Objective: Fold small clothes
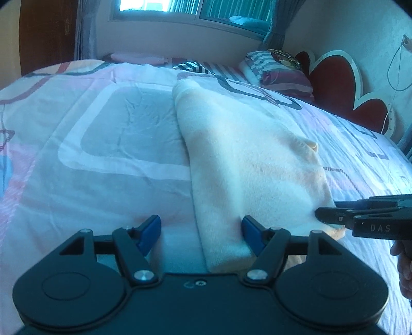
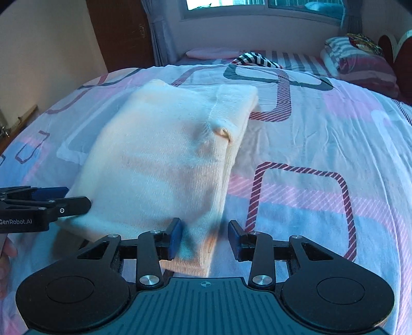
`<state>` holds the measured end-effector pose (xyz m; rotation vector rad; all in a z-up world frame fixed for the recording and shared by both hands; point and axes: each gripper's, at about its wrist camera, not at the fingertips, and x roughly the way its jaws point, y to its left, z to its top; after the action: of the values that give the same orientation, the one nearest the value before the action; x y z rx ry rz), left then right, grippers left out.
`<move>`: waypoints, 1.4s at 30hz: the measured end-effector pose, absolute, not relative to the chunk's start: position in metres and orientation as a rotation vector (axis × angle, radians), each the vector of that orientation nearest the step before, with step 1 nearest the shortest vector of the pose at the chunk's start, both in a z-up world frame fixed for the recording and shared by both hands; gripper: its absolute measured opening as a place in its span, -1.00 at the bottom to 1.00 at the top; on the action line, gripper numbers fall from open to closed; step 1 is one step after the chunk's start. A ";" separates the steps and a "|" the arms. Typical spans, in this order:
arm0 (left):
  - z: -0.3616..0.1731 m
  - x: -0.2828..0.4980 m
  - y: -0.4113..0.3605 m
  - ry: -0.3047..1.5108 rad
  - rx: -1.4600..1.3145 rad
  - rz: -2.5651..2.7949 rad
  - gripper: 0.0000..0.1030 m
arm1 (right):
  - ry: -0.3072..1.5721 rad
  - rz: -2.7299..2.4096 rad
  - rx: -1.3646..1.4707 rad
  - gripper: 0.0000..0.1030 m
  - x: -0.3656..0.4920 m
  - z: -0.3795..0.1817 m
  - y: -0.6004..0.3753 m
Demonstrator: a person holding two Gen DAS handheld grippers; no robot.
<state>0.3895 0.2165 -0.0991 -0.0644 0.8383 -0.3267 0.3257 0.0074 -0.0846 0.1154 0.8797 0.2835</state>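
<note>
— What is nearest to your fingers?

— My left gripper [image 1: 201,233] stands wide. The near left edge of the folded cream garment [image 1: 247,165] lies between its blue pads; the right pad [image 1: 251,232] is against the cloth, the left pad is apart from it, over bare bedspread [image 1: 116,134]. My right gripper [image 2: 206,238] is narrower but also not closed. The near right corner of the garment is between its fingers, by the left pad [image 2: 176,237]; the right pad has a gap to the cloth.

— Is there room to move?

— Yes. Left of my left fingers, the bedspread is flat and free. Right of my right fingers, the same. Beyond the fingertips, the garment runs away from me, its far edge folded and even, with a small loop near the right fold.

— And farther?

— Striped cloth [image 2: 253,60], pillows [image 1: 278,69] beside the headboard [image 1: 334,82], then the window [image 1: 195,10].
</note>
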 end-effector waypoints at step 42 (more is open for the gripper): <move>0.056 0.074 0.181 0.464 0.024 -0.078 0.99 | 0.554 0.193 0.115 1.00 0.004 0.068 -0.046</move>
<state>0.0737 0.1812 0.0556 0.0239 0.4642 -0.0782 0.0044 -0.0456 0.0676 0.1148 0.5537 0.1927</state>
